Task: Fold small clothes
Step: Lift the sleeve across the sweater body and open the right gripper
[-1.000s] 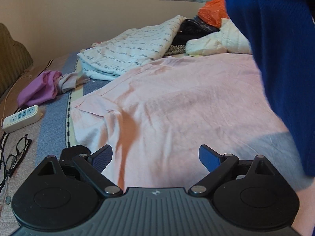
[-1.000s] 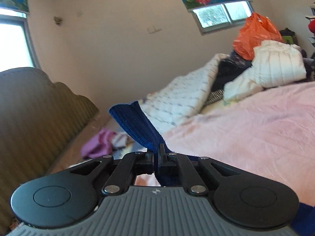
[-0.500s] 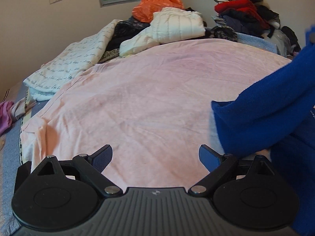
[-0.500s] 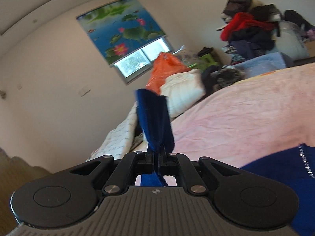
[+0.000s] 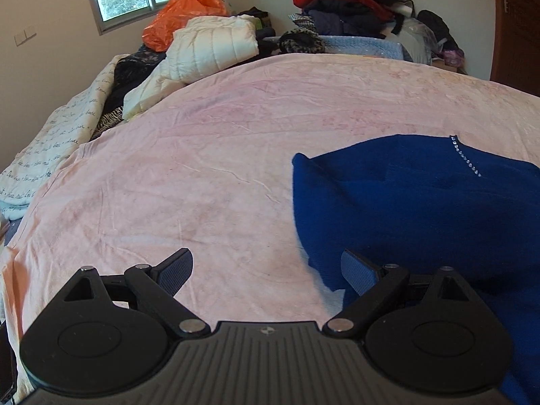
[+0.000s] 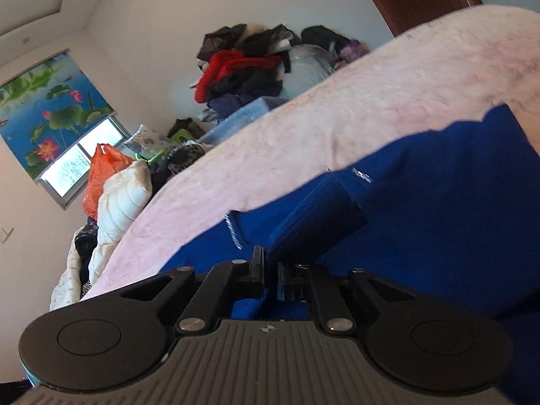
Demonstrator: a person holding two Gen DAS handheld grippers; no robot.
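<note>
A dark blue knitted sweater [image 5: 422, 202] with a line of rhinestones [image 5: 467, 160] lies spread on the pink bedsheet [image 5: 202, 168]. My left gripper [image 5: 266, 270] is open low over the sheet. Its right finger [image 5: 357, 271] is at the sweater's left edge, and nothing is between its jaws. In the right wrist view the sweater [image 6: 438, 202] fills the lower right. My right gripper [image 6: 268, 266] is tilted, low over it, with its jaws opening. A narrow gap shows between the pads, with blue fabric still in it. The ribbed cuff [image 6: 317, 216] runs out just ahead.
At the bed's far end lie a white padded jacket [image 5: 212, 47], an orange plastic bag [image 5: 182, 10], a light blue blanket [image 5: 364, 44] and a heap of red and dark clothes [image 5: 344, 6]. A script-print quilt [image 5: 54, 141] lines the left edge. A brown door [image 5: 516, 27] is far right.
The sweater, hanging from my right gripper a second ago, now lies on the sheet. My right gripper has dropped and rolled, and its jaws have parted slightly. My left gripper swung right, still open.
</note>
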